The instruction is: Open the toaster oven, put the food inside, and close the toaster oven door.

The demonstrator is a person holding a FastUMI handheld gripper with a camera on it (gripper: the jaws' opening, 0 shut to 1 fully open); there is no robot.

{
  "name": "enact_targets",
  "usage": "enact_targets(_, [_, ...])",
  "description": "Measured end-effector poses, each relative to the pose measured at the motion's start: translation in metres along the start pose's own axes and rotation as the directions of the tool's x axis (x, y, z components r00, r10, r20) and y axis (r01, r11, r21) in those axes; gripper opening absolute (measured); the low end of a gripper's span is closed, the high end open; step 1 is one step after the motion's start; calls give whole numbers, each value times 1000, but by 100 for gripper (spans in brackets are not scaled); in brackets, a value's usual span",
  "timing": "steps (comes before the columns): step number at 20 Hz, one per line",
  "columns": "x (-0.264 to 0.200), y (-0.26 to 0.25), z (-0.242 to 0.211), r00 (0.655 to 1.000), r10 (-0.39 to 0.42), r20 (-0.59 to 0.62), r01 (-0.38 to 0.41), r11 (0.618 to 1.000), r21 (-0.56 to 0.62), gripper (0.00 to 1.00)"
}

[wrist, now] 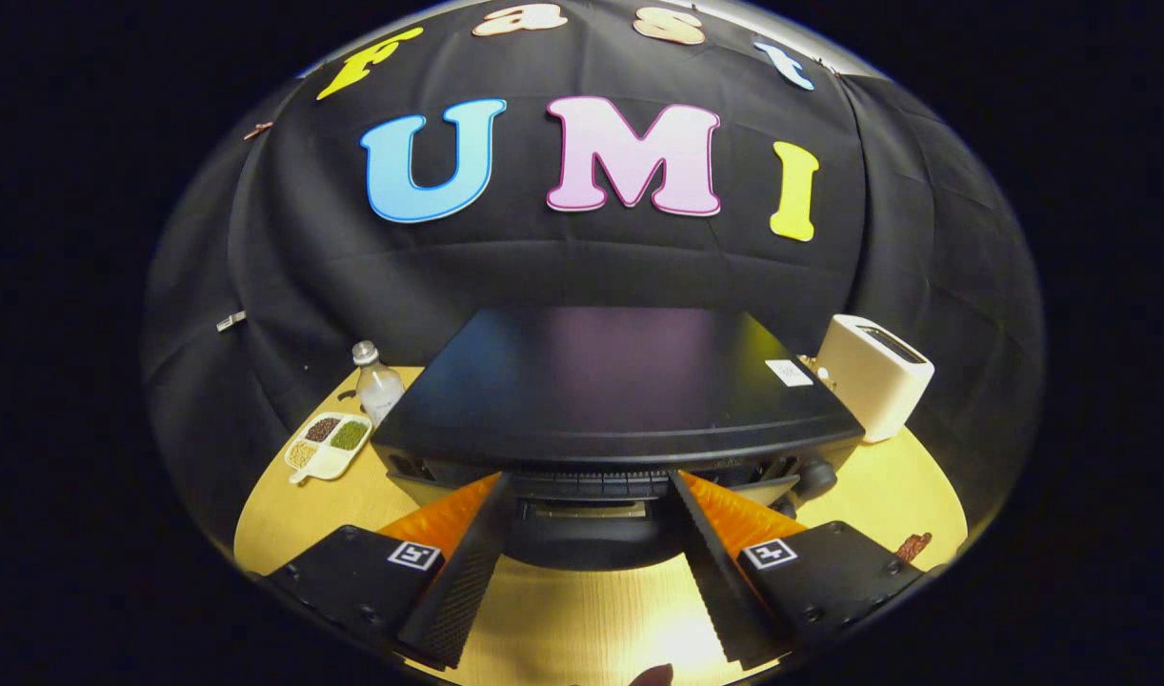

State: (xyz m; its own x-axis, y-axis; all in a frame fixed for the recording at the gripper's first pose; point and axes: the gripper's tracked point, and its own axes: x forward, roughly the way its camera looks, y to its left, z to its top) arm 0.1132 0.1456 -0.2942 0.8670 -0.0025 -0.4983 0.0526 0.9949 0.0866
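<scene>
Both fingers of the gripper (587, 486) stand spread wide with nothing held, their tips at the front edge of the black toaster oven (611, 391), which sits dead ahead at twelve o'clock on the wooden table (582, 619). At two o'clock stands a white toaster (873, 376); at ten o'clock, a clear bottle (377, 386) and a divided dish (328, 445) of grains.
</scene>
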Motion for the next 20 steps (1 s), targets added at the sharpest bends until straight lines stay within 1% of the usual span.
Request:
enact_targets(5, [-27,0,-31,1000,1,-19,-1,1000,-10,99])
enact_targets(10, [-42,-1,-60,998,4,-57,-6,1000,-28,98])
enact_targets(15, [-54,-1,-100,990,12,-143,-19,999,-46,98])
enact_targets(18, [-53,-2,-121,984,15,-176,-30,996,-86,98])
enact_targets(20, [-54,-3,-140,976,17,-219,-40,994,-103,98])
